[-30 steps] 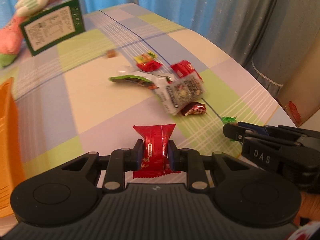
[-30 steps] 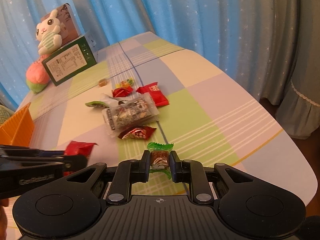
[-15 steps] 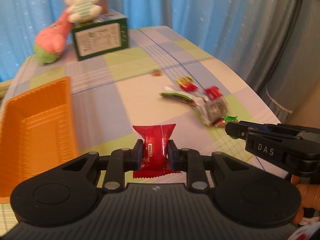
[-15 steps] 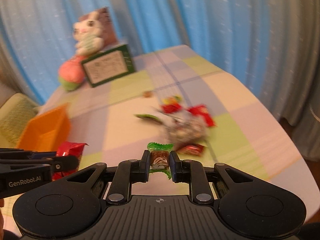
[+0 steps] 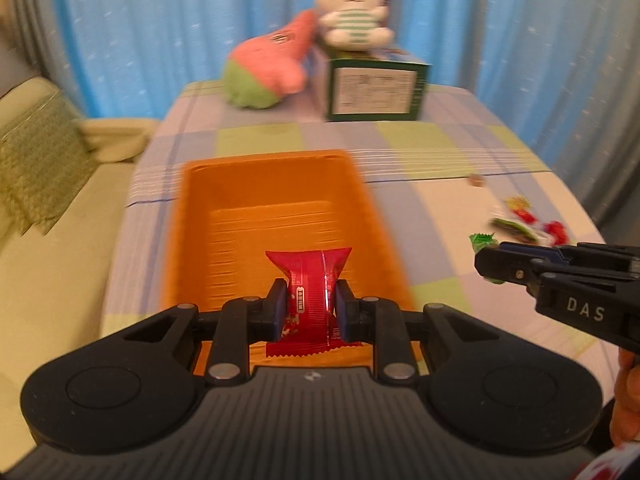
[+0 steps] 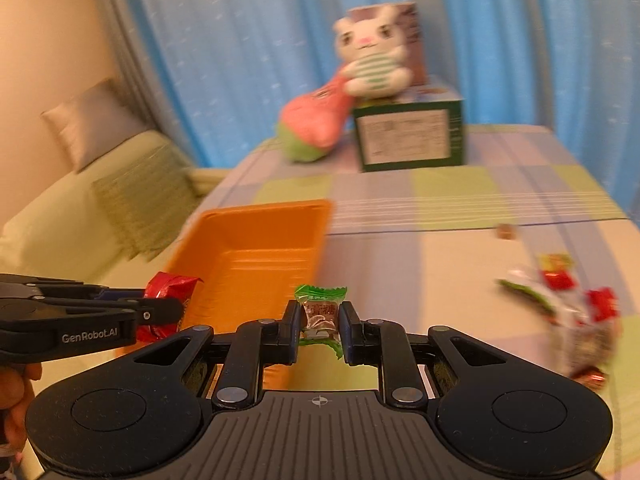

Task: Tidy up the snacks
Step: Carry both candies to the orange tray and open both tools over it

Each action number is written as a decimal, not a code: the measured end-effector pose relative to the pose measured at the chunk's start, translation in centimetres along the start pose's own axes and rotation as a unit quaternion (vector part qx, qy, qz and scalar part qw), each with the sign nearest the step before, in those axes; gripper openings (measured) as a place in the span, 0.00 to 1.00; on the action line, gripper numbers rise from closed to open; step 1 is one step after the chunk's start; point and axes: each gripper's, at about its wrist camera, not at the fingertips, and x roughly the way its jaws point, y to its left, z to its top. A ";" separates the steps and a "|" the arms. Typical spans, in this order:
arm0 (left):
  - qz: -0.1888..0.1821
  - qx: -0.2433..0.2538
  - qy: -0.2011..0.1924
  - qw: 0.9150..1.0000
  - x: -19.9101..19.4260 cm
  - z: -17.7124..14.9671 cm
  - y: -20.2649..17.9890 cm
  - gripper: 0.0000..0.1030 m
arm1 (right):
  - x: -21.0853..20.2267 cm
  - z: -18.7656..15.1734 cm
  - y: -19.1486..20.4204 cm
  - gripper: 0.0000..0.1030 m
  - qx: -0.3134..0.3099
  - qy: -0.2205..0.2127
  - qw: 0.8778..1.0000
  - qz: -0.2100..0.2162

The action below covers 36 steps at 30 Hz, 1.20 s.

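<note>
**Both snacks now carried over to the tray**

Our view has swung from the snack pile [image 5: 528, 224], now at 3 o'clock, to the orange tray [image 5: 200, 216] straight ahead at 12. Our left gripper [image 5: 311, 307] stays clenched on the red packet [image 5: 310, 280] above the tray's near end; our right gripper [image 6: 320, 322] stays clamped on the green candy [image 6: 320, 312] by the tray's right rim. Dropping both looks next.

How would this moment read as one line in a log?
left gripper: holds red packet | right gripper: holds green candy | orange tray: empty
</note>
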 end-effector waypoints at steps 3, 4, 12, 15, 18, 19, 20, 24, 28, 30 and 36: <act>0.006 -0.010 0.005 1.000 0.6 -0.3 1.9 0.22 | 2.0 0.1 1.6 0.20 -0.013 0.014 1.000 0.014; 0.005 -0.013 0.006 1.000 0.8 -0.4 2.4 0.22 | 2.6 0.1 2.0 0.20 -0.017 0.019 1.000 0.016; -0.006 -0.033 0.010 0.999 3.4 -1.0 4.0 0.29 | 5.9 0.1 3.6 0.20 -0.023 0.043 0.999 0.019; -0.002 -0.038 0.005 0.999 3.5 -1.2 4.7 0.33 | 6.6 0.0 3.7 0.20 -0.023 0.049 0.998 0.018; 0.003 -0.049 0.000 0.999 3.0 -1.5 5.5 0.33 | 7.0 -0.1 3.6 0.20 -0.022 0.054 0.998 0.017; 0.005 -0.053 -0.002 0.999 2.7 -1.5 5.8 0.33 | 7.1 -0.1 3.6 0.20 -0.021 0.055 0.998 0.017; 0.004 -0.057 -0.004 0.998 2.5 -1.6 6.0 0.33 | 7.2 -0.1 3.5 0.20 -0.019 0.056 0.998 0.017; -0.002 -0.075 -0.016 0.997 1.3 -1.8 6.4 0.33 | 7.4 -0.1 3.6 0.20 -0.017 0.057 0.998 0.020; -0.004 -0.077 -0.026 0.997 0.1 -1.8 6.3 0.34 | 7.5 0.1 3.7 0.23 -0.014 0.051 0.998 0.032; -0.002 -0.076 -0.028 0.997 -0.4 -2.0 6.1 0.35 | 7.2 0.2 3.5 0.45 -0.004 0.048 0.998 0.037; -0.004 -0.085 -0.035 0.996 -1.9 -2.7 5.3 0.41 | 4.7 0.3 2.7 0.65 0.018 0.024 0.999 0.030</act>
